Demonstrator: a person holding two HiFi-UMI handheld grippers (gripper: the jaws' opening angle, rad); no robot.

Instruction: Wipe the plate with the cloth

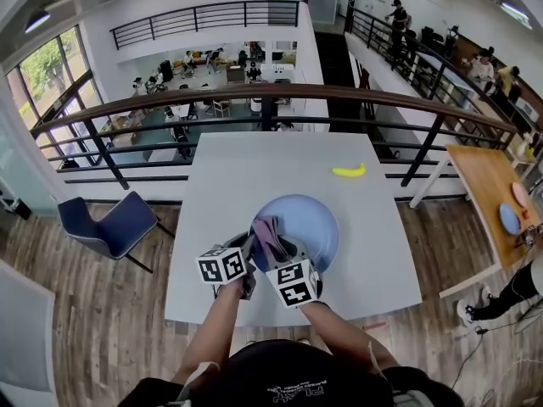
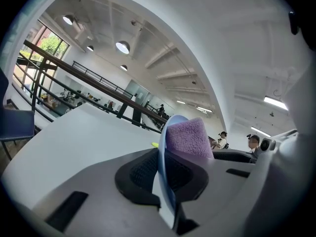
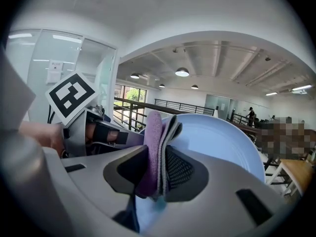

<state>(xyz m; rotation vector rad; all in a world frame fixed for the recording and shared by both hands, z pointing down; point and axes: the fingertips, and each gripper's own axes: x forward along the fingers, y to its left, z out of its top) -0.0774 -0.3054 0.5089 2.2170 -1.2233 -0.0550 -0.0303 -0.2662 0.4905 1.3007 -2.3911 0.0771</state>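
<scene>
While beside railing [image 1: 271,97], white table [image 1: 246,181] under plate [image 1: 312,217].

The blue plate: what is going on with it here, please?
A person at a white table works with a gripper in each hand. The left gripper clamps the rim of the light blue plate. The right gripper is shut on a folded purple-and-grey cloth, held at the plate's inner face. A banana lies farther off.

Open-plan office mezzanine: railing [image 1: 212,94], desks [image 1: 236,73], people [image 1: 154,81] below.
</scene>
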